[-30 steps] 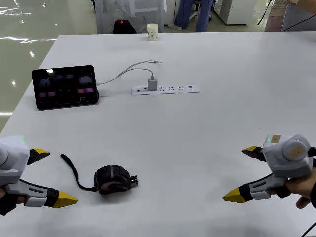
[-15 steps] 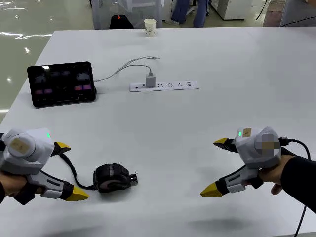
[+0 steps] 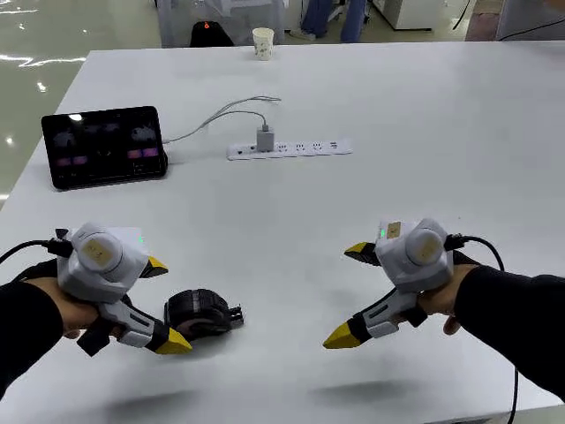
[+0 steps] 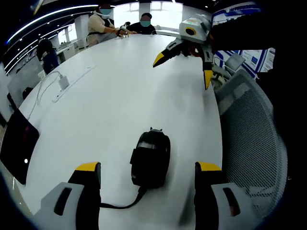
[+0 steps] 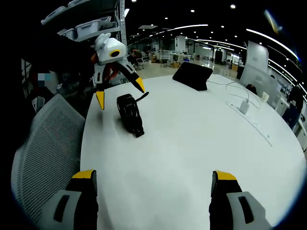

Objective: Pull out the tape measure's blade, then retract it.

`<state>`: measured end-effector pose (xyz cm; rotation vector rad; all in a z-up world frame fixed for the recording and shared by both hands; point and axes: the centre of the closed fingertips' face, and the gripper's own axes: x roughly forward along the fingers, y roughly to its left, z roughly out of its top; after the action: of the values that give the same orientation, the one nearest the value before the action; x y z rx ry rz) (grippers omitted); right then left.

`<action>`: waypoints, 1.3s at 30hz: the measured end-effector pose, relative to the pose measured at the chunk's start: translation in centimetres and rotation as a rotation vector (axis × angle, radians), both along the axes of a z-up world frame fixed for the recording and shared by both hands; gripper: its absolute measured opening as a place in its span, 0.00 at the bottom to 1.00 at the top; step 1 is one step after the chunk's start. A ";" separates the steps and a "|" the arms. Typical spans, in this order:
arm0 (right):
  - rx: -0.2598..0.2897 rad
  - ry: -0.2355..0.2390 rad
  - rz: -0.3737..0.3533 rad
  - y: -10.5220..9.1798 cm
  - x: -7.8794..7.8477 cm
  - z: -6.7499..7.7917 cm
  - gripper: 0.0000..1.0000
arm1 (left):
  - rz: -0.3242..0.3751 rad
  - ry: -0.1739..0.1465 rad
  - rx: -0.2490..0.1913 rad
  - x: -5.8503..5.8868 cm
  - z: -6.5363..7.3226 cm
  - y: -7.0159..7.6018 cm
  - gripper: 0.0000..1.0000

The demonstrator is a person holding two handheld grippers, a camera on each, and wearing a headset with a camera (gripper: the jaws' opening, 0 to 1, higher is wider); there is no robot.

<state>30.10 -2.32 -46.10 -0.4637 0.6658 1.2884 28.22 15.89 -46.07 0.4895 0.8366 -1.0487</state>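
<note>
The black tape measure point(image 3: 201, 312) lies on the white table point(image 3: 291, 221), its blade tip pointing right and its strap point(image 4: 120, 205) trailing back toward me. My left gripper point(image 3: 164, 303) is open with its yellow-tipped jaws on either side of the case's left end, not touching it; the case point(image 4: 150, 158) lies just ahead, between its jaws. My right gripper point(image 3: 351, 294) stands open to the right of the tape measure, a good gap away, with nothing between its jaws. From that side the tape measure point(image 5: 129, 112) and the left gripper point(image 5: 117, 93) show at the upper left.
A dark tablet point(image 3: 104, 147) stands at the left. A white power strip point(image 3: 290, 147) with a plugged charger and cable lies mid-table. A paper cup point(image 3: 262, 41) sits at the far edge. A mesh chair point(image 4: 249, 143) is beside the table.
My left gripper has moved right until its open jaws flank the tape measure. My right gripper has moved left toward it. The tape measure has stayed in place.
</note>
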 end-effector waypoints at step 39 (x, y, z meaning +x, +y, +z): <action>-0.028 0.008 0.188 8.6 -2.0 -2.3 0.76 | -0.221 -0.061 0.118 0.4 -2.5 -1.8 0.31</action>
<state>28.08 6.23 -48.39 -0.5548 0.6598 1.4595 28.60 14.13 -48.58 0.7236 0.8057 -1.1848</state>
